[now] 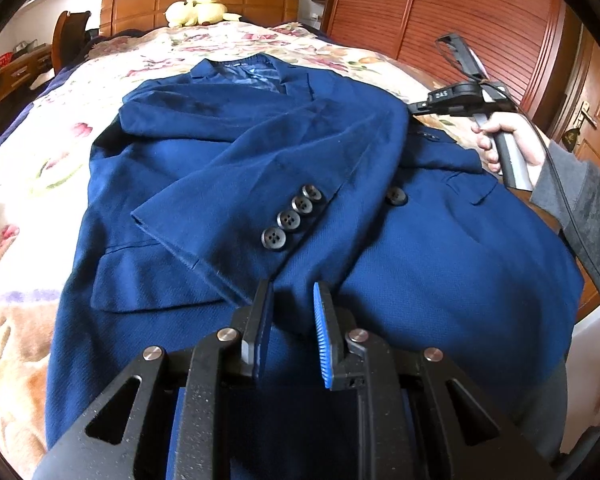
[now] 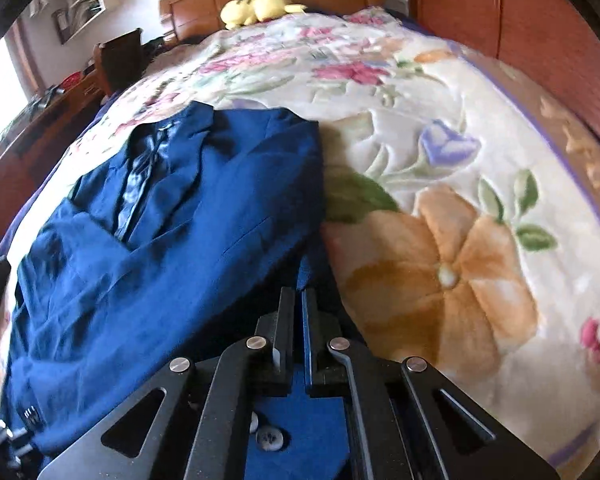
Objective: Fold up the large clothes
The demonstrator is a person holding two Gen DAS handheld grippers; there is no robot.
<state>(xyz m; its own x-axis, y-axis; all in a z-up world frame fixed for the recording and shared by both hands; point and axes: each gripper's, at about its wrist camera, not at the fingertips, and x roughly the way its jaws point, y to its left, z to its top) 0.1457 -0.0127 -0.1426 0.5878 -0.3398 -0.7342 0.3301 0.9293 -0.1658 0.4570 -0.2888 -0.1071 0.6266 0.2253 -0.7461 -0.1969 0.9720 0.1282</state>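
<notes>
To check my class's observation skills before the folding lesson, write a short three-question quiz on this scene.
1. True or false: the blazer hangs on a hanger.
2. How many buttons show on the folded-over sleeve?
3. The plush toy by the headboard is: A red, B yellow, C black.
Key: 1 false, it lies flat on the bedspread; 2 four; 3 B.
</notes>
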